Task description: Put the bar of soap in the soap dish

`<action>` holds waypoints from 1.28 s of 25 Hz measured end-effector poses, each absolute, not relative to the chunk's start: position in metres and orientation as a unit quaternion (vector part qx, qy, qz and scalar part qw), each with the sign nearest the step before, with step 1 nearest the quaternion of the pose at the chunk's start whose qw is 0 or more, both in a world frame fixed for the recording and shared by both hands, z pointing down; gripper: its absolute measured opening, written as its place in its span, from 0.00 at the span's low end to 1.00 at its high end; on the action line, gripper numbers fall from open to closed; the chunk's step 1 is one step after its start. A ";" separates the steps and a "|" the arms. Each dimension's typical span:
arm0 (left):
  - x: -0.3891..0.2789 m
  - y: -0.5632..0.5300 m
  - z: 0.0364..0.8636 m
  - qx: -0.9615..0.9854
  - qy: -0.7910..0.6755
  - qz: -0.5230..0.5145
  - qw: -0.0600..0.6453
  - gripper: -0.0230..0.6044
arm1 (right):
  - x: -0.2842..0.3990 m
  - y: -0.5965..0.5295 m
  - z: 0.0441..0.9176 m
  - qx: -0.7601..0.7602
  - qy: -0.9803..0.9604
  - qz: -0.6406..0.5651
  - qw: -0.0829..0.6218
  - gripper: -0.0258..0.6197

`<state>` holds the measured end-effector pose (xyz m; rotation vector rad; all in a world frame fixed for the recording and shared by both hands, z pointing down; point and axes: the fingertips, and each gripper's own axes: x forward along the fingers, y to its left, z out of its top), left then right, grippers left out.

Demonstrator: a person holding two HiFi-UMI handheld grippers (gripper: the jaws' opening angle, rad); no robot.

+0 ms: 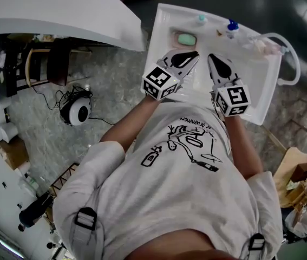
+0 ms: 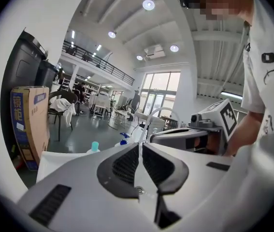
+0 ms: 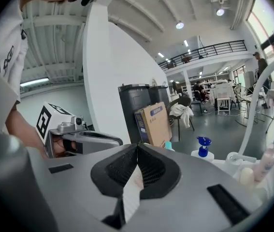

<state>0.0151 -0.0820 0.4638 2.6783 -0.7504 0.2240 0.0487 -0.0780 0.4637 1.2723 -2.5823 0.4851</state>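
Nearest, the person's printed white shirt (image 1: 185,161) fills the lower head view and covers the near edge of the white sink (image 1: 253,83); above that edge the left gripper (image 1: 192,56) and the right gripper (image 1: 213,59) are held side by side and apart, tips toward the sink's far edge, and they hide its middle; each gripper's own view shows its ribbed pads (image 2: 127,164) pressed together with nothing between them; neither of those views shows the soap, since the grippers' grey bodies block the sink surface below; just beyond the left gripper's tips, near the sink's far left corner, the bar of soap (image 1: 187,39) lies in the soap dish (image 1: 175,36); it is a pale green, rounded oblong lying flat, and only a pinkish rim of the dish shows around it; any mark on the bar is too small to make out; along the far edge stand a teal-capped bottle (image 1: 201,19) and a blue pump bottle (image 1: 232,28); at the far right corner a white curved faucet (image 1: 291,64) arches, with a pale blurred object (image 1: 261,46) beside it that cannot be identified.
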 end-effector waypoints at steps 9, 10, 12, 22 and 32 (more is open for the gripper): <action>0.015 -0.048 0.392 0.958 -0.245 0.018 0.147 0.05 | 0.041 -0.042 0.401 0.417 -0.892 0.161 0.064 0.08; 0.014 -0.045 0.385 0.959 -0.242 0.011 0.146 0.05 | 0.040 -0.038 0.393 0.415 -0.894 0.157 0.060 0.08; 0.012 -0.040 0.372 0.958 -0.240 -0.008 0.154 0.05 | 0.038 -0.031 0.380 0.414 -0.896 0.149 0.051 0.08; 0.012 -0.021 0.322 0.961 -0.238 -0.048 0.130 0.05 | 0.053 -0.015 0.339 0.430 -0.893 0.135 0.013 0.08; 0.015 -0.019 0.319 0.962 -0.235 -0.045 0.134 0.05 | 0.049 -0.012 0.322 0.444 -0.890 0.106 0.021 0.07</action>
